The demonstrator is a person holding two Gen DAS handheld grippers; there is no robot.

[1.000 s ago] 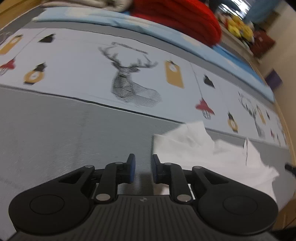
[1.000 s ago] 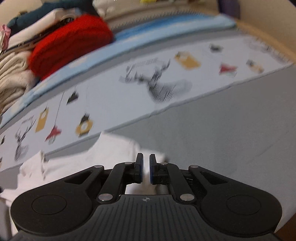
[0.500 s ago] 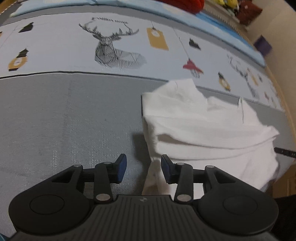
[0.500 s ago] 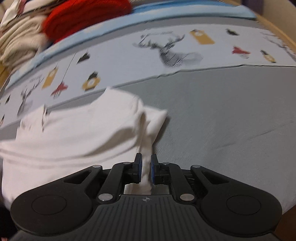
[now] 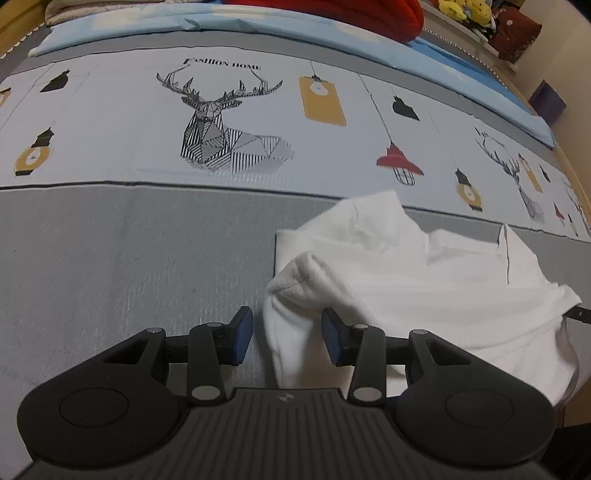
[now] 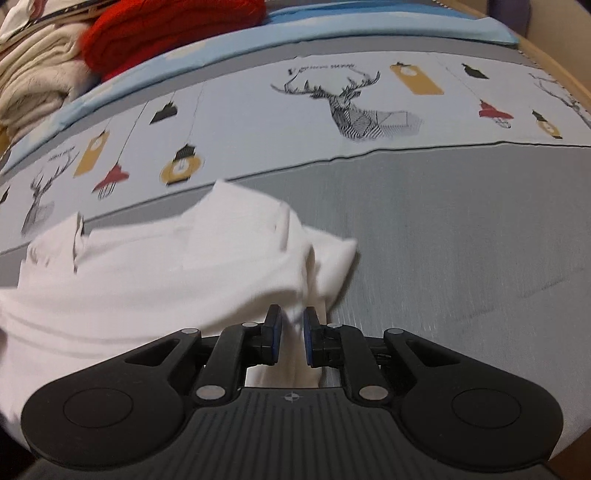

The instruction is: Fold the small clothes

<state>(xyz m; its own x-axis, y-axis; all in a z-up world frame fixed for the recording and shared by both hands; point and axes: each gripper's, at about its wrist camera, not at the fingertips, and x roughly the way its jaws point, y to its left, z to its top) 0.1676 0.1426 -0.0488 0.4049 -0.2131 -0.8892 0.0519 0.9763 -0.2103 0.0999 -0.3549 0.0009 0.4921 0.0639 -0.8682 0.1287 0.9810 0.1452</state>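
A white garment [image 5: 406, 266] lies crumpled on the grey part of the bedsheet [image 5: 129, 266], with one rolled edge bulging at its near left. My left gripper [image 5: 287, 336] stands open around that rolled edge; its left pad is clear of the cloth. In the right wrist view the same white garment [image 6: 166, 266] spreads to the left, and a folded flap sticks out to the right. My right gripper [image 6: 291, 338] is shut on a strip of this cloth, which fills the narrow gap between the pads.
Beyond the garment runs a pale printed band of the sheet with a deer [image 5: 221, 129] and lamps. Further back lie a blue strip [image 5: 184, 22], a red knit pile [image 6: 170, 29] and beige folded clothes [image 6: 33, 81]. The wooden bed edge [image 5: 576, 177] is at right.
Both grippers have come down closer to the bed. The left jaws have spread wide around the garment's edge. The garment has settled onto the grey sheet, and the right jaws stand slightly wider.
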